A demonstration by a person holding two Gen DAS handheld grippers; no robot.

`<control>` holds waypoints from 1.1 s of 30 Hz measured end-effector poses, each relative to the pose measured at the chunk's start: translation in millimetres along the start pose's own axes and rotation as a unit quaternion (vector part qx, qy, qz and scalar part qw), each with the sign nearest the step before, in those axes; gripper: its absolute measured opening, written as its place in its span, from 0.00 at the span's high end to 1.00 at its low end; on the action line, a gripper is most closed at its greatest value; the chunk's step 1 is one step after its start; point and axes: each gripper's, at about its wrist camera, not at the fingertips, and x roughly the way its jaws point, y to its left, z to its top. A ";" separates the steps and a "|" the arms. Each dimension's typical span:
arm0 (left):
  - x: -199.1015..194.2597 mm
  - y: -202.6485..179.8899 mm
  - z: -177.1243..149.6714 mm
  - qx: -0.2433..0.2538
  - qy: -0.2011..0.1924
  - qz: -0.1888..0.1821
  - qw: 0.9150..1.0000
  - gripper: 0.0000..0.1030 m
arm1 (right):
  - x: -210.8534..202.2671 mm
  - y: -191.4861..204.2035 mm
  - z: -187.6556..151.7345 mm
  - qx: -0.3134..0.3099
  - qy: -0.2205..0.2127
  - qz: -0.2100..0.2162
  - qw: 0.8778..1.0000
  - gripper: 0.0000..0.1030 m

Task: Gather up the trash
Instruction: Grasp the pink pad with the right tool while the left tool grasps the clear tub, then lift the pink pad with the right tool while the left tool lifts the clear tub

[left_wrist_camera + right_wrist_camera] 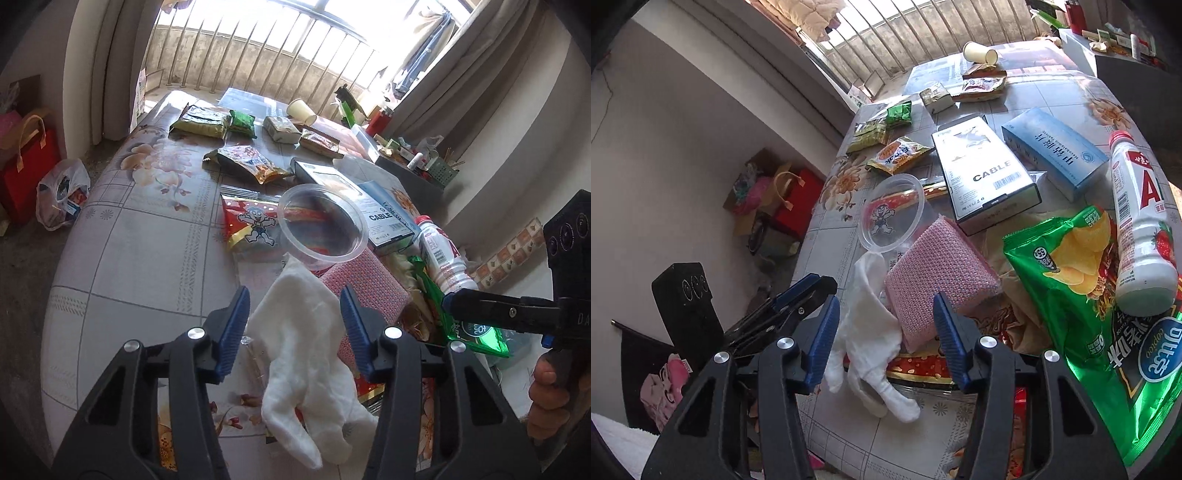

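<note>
"CABLE" is printed on a white-and-black box (988, 173), readable in both views. A large red "A" is seen on a white bottle (1141, 225) lying at the right; the rest of its label is too small to read. Korean and Chinese script and "55" are carried by a green chip bag (1082, 295), of which only a strip shows in the left view. Chinese characters are printed on a blue box (1054, 147). A cartoon boy is shown on a red snack bag (251, 225), seen through a clear tub (323, 225) in the right view.

The left gripper (293, 317) is held half open over a white tissue (310, 369) on the table (122, 236); the tissue lies between the blue pads, and contact cannot be confirmed. The right gripper (886, 328) is likewise half open, above the tissue and a pink sponge (938, 266), with nothing gripped.

Only the left view shows a hand (550, 402) on the other tool's handle. The near table edge is hidden behind both tools. Far wrappers are too blurred to read.
</note>
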 end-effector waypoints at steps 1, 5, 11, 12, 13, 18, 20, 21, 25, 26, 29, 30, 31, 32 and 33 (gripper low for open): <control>3.3 0.8 -3.0 0.003 0.007 0.009 1.000 0.58 | 7.1 -1.8 -7.2 0.013 0.010 -0.002 1.000 0.49; 15.1 5.2 -15.8 0.020 0.039 0.040 0.998 0.68 | 29.6 -16.4 -22.5 0.073 0.023 -0.038 0.996 0.49; 19.1 6.6 -23.4 0.039 0.052 0.039 0.997 0.68 | 41.5 -31.9 -16.4 0.139 -0.003 -0.051 0.989 0.43; 20.4 6.4 -24.1 0.042 0.054 0.039 0.997 0.68 | 44.6 -33.8 -15.8 0.146 -0.007 -0.058 0.988 0.41; 21.8 6.5 -24.8 0.043 0.057 0.039 0.997 0.68 | 47.8 -35.8 -16.3 0.153 -0.009 -0.062 0.986 0.41; 25.7 5.8 -26.2 0.048 0.064 0.032 0.996 0.70 | 61.1 -39.4 -16.7 0.180 -0.038 -0.076 0.980 0.41; 26.6 4.5 -28.4 0.050 0.066 0.032 0.996 0.70 | 62.4 -36.7 -15.6 0.176 -0.051 -0.084 0.979 0.41; 26.7 4.0 -29.4 0.052 0.067 0.031 0.996 0.70 | 62.7 -36.0 -15.5 0.174 -0.056 -0.085 0.979 0.41; 26.5 1.9 -31.7 0.064 0.067 0.035 0.995 0.70 | 62.3 -34.9 -18.2 0.163 -0.073 -0.090 0.980 0.46; 26.4 1.4 -31.8 0.065 0.067 0.036 0.995 0.70 | 61.6 -34.6 -18.0 0.158 -0.076 -0.087 0.981 0.52; 25.8 0.7 -31.2 0.064 0.067 0.037 0.995 0.70 | 60.2 -32.7 -17.0 0.145 -0.080 -0.087 0.982 0.57; 25.4 -0.3 -30.3 0.064 0.066 0.038 0.995 0.70 | 60.7 -32.6 -15.5 0.141 -0.081 -0.085 0.983 0.58; 24.5 -0.7 -30.1 0.065 0.065 0.039 0.995 0.70 | 58.8 -32.6 -15.1 0.138 -0.081 -0.084 0.984 0.60; 23.4 -1.4 -29.9 0.065 0.064 0.040 0.995 0.70 | 57.4 -31.4 -14.6 0.133 -0.083 -0.084 0.984 0.62; 22.1 -1.5 -29.2 0.065 0.063 0.039 0.995 0.70 | 54.7 -30.2 -14.8 0.127 -0.086 -0.085 0.985 0.62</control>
